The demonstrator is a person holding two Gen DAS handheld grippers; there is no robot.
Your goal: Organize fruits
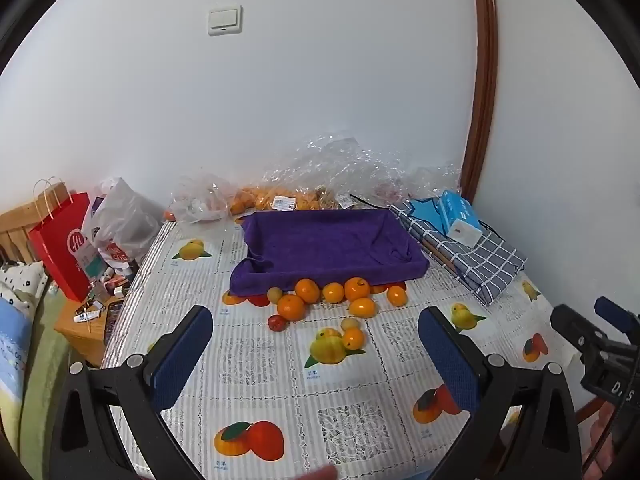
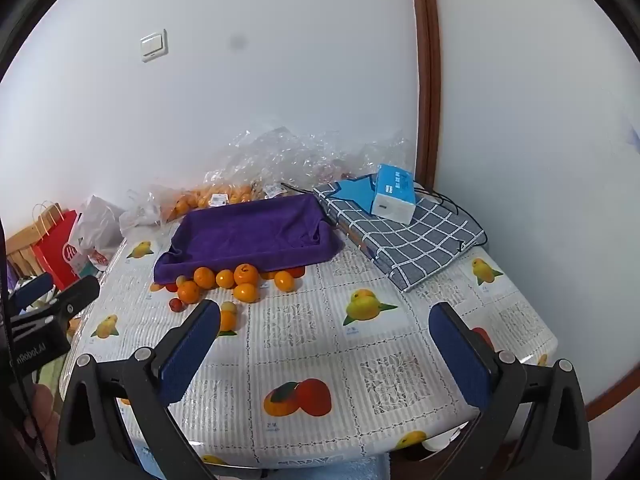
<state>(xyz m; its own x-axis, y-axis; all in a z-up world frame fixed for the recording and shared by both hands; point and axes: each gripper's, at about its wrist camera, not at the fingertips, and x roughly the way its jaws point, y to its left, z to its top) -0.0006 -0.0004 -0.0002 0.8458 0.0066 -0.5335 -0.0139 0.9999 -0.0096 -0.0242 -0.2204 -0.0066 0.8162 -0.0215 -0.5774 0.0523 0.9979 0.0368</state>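
Round, glossy oranges [image 1: 332, 294] heaped on the table [image 1: 256, 364] against the near edge of a plush purple cloth-lined tray [image 1: 328, 246]. Slick fruit-print tablecloth beneath. Crinkled clear bags [image 1: 340, 164] behind. My left hand-held gripper [image 1: 316, 356] and right hand-held gripper [image 2: 324, 352] released wide, nothing between ribbed blue pads

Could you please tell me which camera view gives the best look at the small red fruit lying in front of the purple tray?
The left wrist view: the red fruit lies near the picture's centre, whole and unobstructed, in front of the oranges. In the right wrist view the fruit is smaller and sits off to the left.
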